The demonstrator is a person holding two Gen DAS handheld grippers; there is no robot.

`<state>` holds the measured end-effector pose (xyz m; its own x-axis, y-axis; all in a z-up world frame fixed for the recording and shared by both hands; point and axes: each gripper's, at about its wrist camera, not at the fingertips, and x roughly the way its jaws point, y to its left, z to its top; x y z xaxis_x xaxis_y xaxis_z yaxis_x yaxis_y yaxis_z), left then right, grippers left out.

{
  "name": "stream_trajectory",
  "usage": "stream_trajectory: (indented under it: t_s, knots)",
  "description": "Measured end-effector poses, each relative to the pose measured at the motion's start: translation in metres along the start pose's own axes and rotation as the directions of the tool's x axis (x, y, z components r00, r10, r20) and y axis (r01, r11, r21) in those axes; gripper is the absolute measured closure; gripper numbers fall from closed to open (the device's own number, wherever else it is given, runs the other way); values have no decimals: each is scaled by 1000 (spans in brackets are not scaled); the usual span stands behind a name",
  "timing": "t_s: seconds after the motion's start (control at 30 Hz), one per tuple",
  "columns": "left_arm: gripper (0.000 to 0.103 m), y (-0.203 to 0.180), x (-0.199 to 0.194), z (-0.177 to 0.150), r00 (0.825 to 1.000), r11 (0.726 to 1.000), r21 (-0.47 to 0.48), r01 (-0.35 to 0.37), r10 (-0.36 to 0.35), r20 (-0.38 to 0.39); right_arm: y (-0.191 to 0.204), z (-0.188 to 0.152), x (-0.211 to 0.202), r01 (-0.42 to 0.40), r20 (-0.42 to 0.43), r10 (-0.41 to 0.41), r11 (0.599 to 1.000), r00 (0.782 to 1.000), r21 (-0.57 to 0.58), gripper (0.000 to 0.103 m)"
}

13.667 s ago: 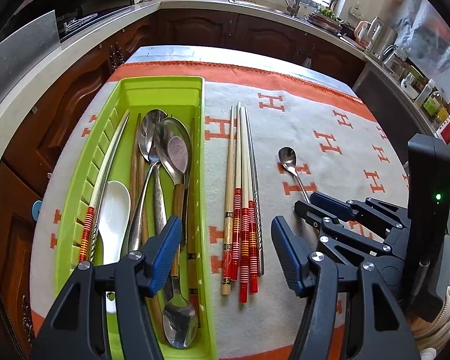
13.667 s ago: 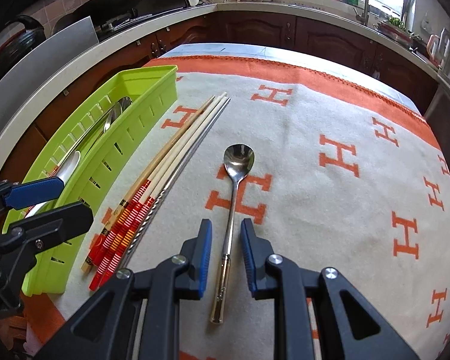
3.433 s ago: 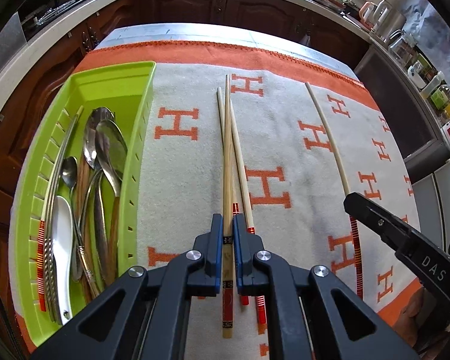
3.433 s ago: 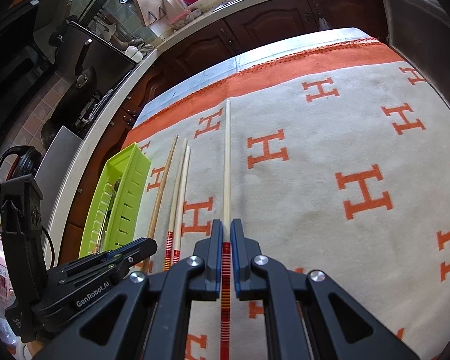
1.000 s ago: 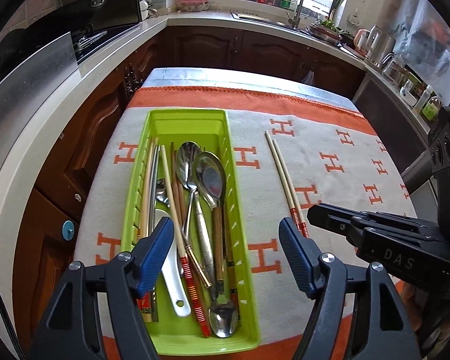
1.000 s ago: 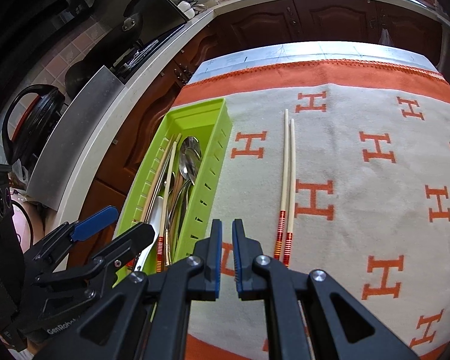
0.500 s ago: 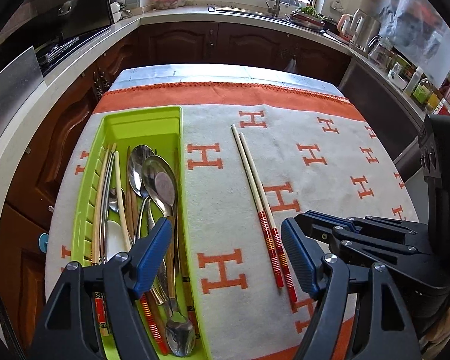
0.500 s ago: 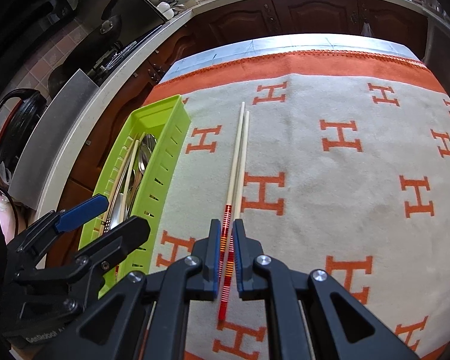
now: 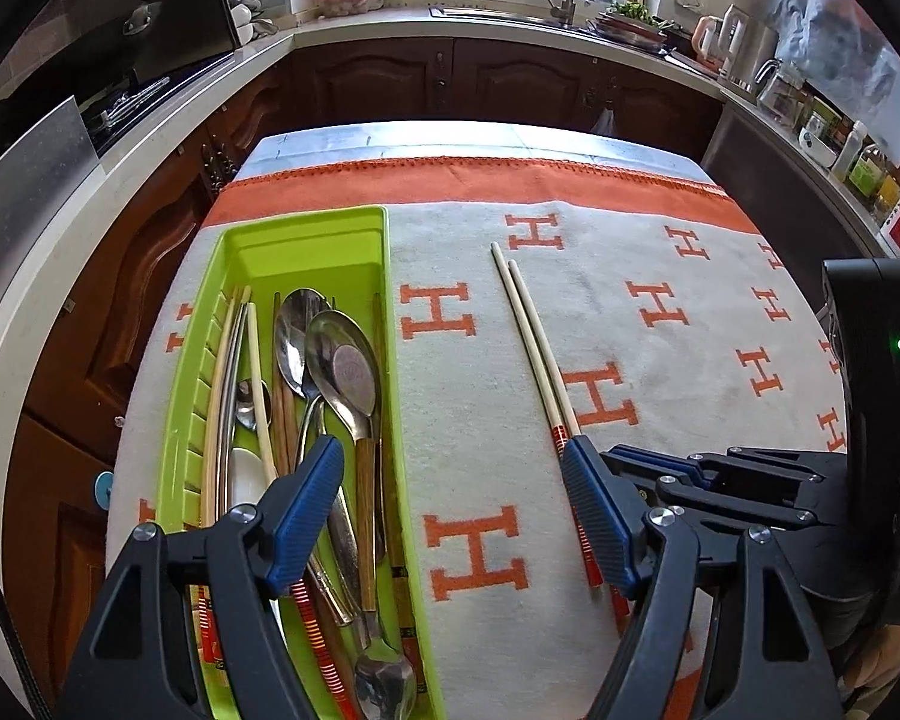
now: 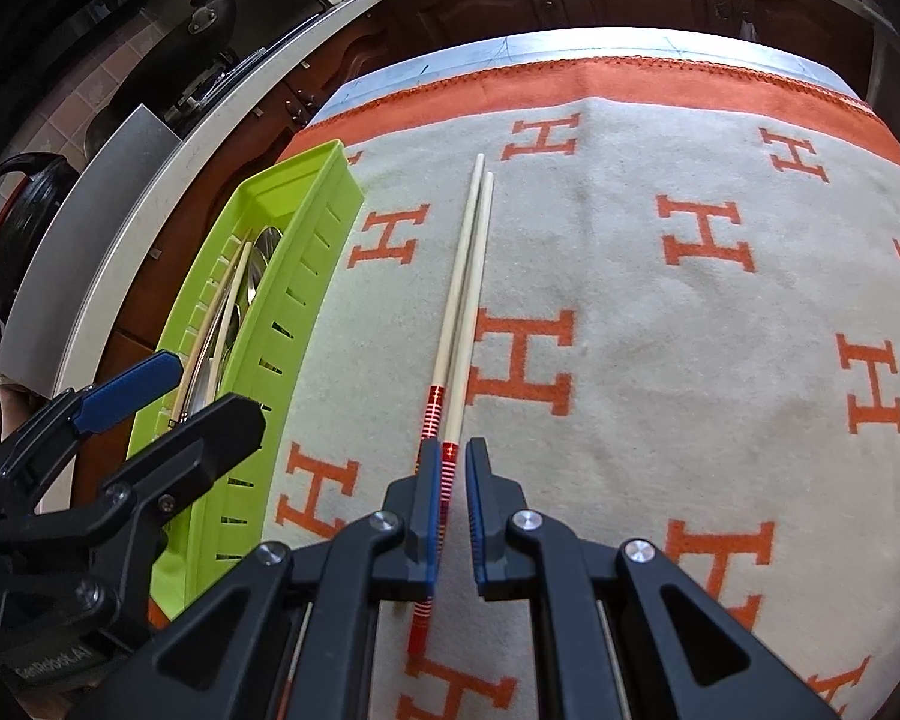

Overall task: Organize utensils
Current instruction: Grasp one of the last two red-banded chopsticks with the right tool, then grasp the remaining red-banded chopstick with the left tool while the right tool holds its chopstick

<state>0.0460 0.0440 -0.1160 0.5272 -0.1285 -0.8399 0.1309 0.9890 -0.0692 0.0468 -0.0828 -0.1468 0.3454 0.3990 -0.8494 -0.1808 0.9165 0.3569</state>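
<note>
A pair of pale chopsticks [image 9: 534, 342] with red striped ends lies on the H-patterned cloth, right of the green utensil tray [image 9: 306, 240]. The tray holds spoons [image 9: 342, 360], chopsticks and a white spoon. My left gripper [image 9: 450, 516] is open wide above the tray's right wall and the cloth. My right gripper [image 10: 451, 501] is slightly open, its blue pads straddling the red end of one chopstick [image 10: 459, 312], with the other beside the left pad. The tray also shows in the right wrist view [image 10: 294, 276].
The white and orange cloth [image 9: 630, 276] covers the table. Dark wooden cabinets and a white counter [image 9: 390, 36] run behind and to the left. The left gripper [image 10: 126, 420] shows at the left of the right wrist view.
The right gripper has dropped forward to the chopsticks and parted slightly around the red end of one. The left gripper has shifted a little right and closer to the table.
</note>
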Motion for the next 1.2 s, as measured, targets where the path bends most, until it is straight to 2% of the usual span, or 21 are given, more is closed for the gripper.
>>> stream_trajectory:
  t_s: [0.27,0.53,0.63,0.8,1.0,1.1,1.2]
  knots:
    - [29,12,0,2,1000,999,-41,3,-3,3,8,2,11,48,-4,-48,998,999,-34,95]
    - [29,20,0,5,1000,996,-90,17,-16,11,31,3,19,197,63,-189,966,980,-170,95]
    - [29,20,-1,5,1000,995,-99,20,-19,13,33,1,19,227,87,-214,955,973,-192,96]
    - [29,12,-1,7,999,994,-96,46,-45,12,12,0,10,255,110,-243,960,964,-116,98]
    - [30,-15,8,11,997,996,-58,72,-72,0,-24,1,-6,200,112,-201,980,973,23,98]
    - [43,-29,19,14,996,995,-49,86,-88,-34,-35,0,-15,174,121,-181,983,976,63,98]
    - [49,-40,35,15,994,996,-48,74,-78,-78,-42,-1,-24,148,141,-159,985,977,86,98]
